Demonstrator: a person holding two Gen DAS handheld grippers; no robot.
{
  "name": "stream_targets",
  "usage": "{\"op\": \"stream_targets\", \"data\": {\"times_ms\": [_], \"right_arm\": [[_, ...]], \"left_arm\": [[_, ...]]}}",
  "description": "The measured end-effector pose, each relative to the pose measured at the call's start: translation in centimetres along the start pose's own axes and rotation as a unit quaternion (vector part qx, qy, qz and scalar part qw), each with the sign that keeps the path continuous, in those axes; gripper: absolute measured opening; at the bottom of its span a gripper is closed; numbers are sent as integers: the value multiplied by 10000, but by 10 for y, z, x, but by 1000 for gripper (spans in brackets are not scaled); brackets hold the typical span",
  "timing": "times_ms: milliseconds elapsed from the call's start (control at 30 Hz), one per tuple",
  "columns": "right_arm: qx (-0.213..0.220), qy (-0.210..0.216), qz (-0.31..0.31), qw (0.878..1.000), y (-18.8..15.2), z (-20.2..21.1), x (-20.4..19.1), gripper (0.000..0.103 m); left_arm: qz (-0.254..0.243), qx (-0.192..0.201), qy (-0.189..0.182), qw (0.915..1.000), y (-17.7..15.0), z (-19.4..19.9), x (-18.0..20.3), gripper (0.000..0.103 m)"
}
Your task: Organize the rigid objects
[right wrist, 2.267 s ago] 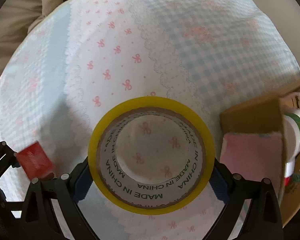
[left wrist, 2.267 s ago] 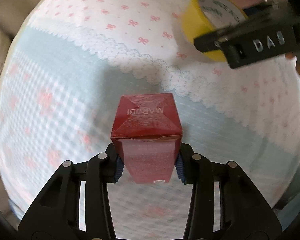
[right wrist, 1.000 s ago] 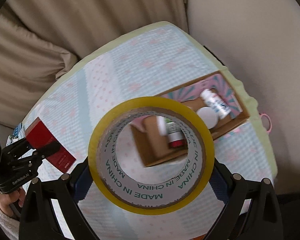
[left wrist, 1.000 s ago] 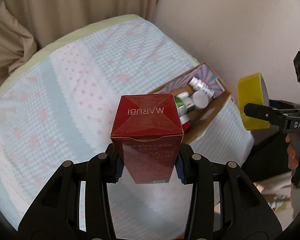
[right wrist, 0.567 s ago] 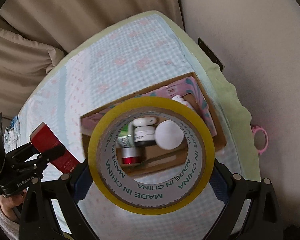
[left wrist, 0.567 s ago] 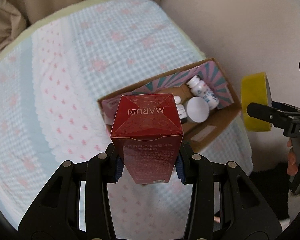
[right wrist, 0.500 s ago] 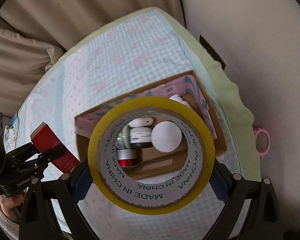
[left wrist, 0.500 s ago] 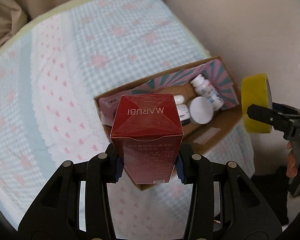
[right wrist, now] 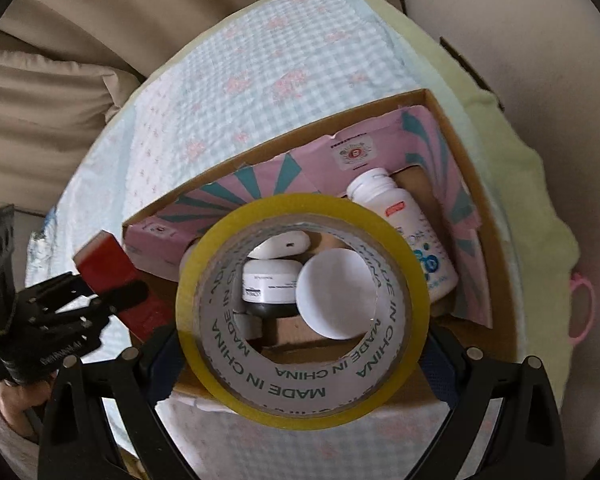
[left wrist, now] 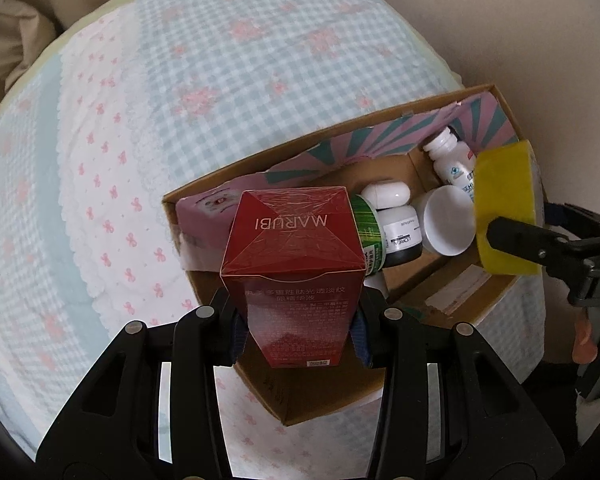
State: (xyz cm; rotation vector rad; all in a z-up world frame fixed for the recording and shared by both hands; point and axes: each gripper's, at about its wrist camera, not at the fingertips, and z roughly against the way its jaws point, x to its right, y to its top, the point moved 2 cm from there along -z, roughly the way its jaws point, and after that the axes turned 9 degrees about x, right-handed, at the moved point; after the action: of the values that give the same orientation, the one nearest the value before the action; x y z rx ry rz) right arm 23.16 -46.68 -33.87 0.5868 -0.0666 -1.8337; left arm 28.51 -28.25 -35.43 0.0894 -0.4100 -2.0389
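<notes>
**Both Grippers Loaded Above the Cardboard Box**

While both tools are held over the bed, the left gripper is seen clamped on a red carton marked MARUBI, gripped at its lower sides between the blue pads. The right gripper is closed against the outer rim of a yellow tape roll, whose open core faces the camera. Beneath both items, an open cardboard box is resting on the checked bedcover. Inside the box, a white round lid, a dark jar, a green-labelled container and a white bottle are lying close together. Beyond the bed, beige curtain is visible.
</notes>
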Motion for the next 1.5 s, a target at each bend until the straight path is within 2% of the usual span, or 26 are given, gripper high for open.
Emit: {"op": "stream_targets", "data": {"times_ms": [33,100,133,167,200,300,367,500,733,933,1033,1267,1500], "right_arm": [[-27,1,37,10000,1,-2,-1,97],[-112,-163,207,9996,1,-6,-7,98],[-120,-280,276,9992,0,-7,-9,98],[-106,-321,287,9990,0,-8,-10,103],[-71,-262,247,9993,0,-6,-9,103],[434,125,-195,9988,1,9,-2,103],[598,128,-394,9973,2,16,2,103],[558,67,-496,9972,-2,18,3,103],[408,-155,-214,9988,-9,18,-8,103],[93,-629,-257,9976,-14,25,-7,103],[164,-726,-228,9970,-18,38,-14,103],[607,-864,-95,9944,-27,86,-51,103],[1117,-826,170,9902,-44,152,-120,103]], "left_arm": [[-27,-4,-4,10000,1,0,2,38],[-116,153,-42,9998,3,7,8,45],[-164,224,-38,9996,4,11,10,74],[-223,284,-18,9993,5,15,13,101],[-266,366,-10,9990,6,18,15,103],[-239,239,-67,9994,2,15,14,103],[-187,210,-115,9995,-1,14,11,103],[-84,159,-145,9997,-9,17,3,103],[-72,170,-153,9997,-20,28,-5,103],[-38,391,-159,9991,-26,51,-15,103],[-3,509,-172,9986,-32,64,-20,103],[93,950,-210,9952,-53,123,-34,103],[494,1618,-45,9856,-91,229,-72,103]]}}
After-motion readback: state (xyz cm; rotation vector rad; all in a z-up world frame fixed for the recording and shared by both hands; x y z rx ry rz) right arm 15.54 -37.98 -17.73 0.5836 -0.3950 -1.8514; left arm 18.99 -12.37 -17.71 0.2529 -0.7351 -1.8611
